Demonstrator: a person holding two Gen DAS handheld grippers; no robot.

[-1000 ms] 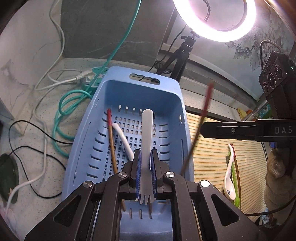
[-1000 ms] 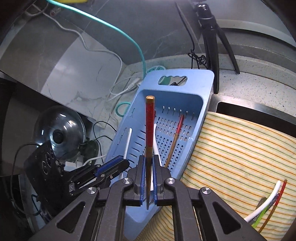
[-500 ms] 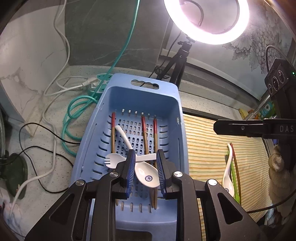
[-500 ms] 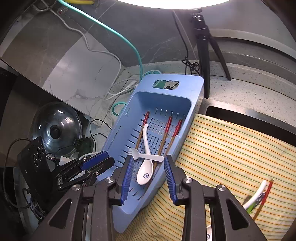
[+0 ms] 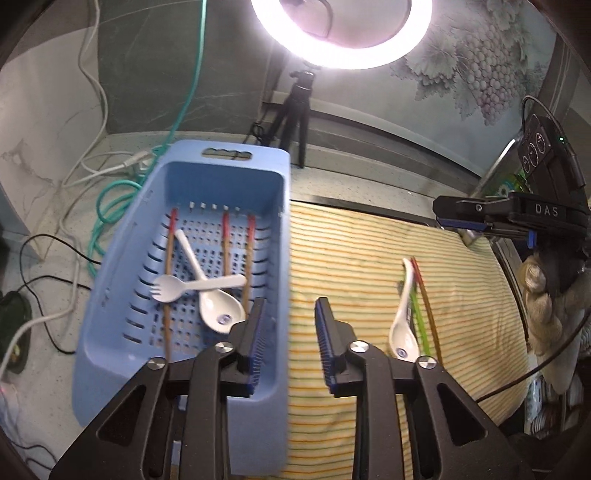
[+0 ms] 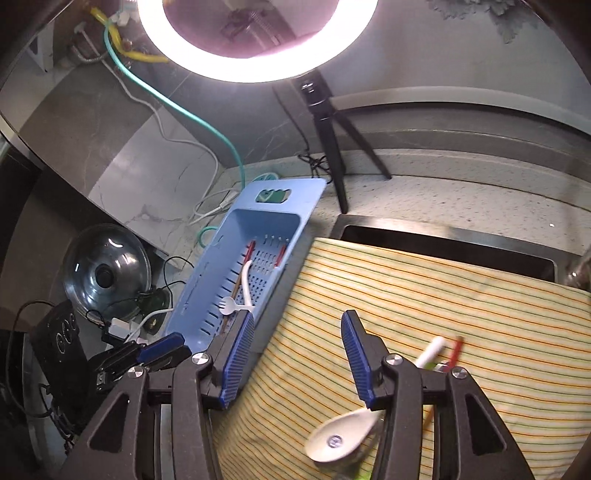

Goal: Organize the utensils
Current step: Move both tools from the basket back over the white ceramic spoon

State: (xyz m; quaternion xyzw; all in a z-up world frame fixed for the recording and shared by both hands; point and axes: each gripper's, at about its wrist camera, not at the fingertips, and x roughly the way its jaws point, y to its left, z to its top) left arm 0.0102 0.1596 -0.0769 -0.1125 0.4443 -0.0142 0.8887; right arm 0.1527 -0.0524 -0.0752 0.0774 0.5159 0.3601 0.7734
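A blue perforated basket holds three red-tipped chopsticks, a white plastic fork and a white spoon. On the striped cloth lie another white spoon, a green utensil and a red-tipped chopstick. My left gripper hangs over the basket's right rim, jaws opening, nothing between them. My right gripper is over the cloth's left edge, jaws opening and empty; the left wrist view shows it at the right.
A ring light on a black tripod stands behind the basket. Teal and white cables lie left of it. A pot lid and a dark sink gap are nearby.
Both grippers let go: the fork and a chopstick now lie in the basket. Both jaws have spread apart and both hands have moved right, toward the striped cloth.
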